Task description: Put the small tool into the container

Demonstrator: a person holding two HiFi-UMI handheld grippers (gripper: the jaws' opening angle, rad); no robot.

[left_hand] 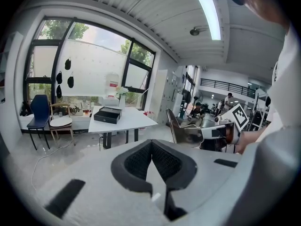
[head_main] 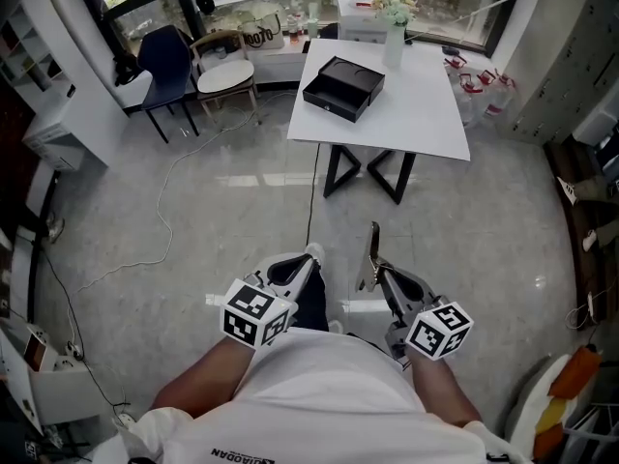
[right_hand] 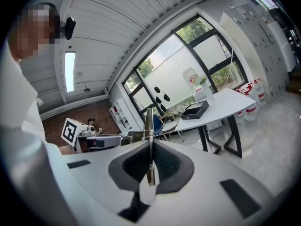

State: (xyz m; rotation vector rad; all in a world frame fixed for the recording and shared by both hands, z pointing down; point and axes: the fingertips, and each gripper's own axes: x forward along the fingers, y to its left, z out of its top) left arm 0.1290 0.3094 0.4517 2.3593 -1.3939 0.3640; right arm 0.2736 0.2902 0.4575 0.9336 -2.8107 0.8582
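Carriage across the floor is the step in hand, as I judge it. The right gripper [right_hand: 149, 149] is clenched on the small tool [right_hand: 147, 124], a thin flat metal strip that stands on edge between the pads and juts well past the tips. The left gripper [left_hand: 152, 147] has its jaws together with nothing in them.

The container, a black box [head_main: 343, 87], sits on the white table [head_main: 426, 114], well apart from both grippers, with a vase [head_main: 394, 39] near it. From the head view its top looks open, though I cannot be sure.

To do this well, the clench should stay firm, since so thin a strip could pivot between the pads. A cable [head_main: 174, 230] lies on the floor to the left, so a straight walk to the table's near edge seems safest. At the box, the strip's tip should go down inside the walls before the jaws loosen, while the free gripper can steady the box.
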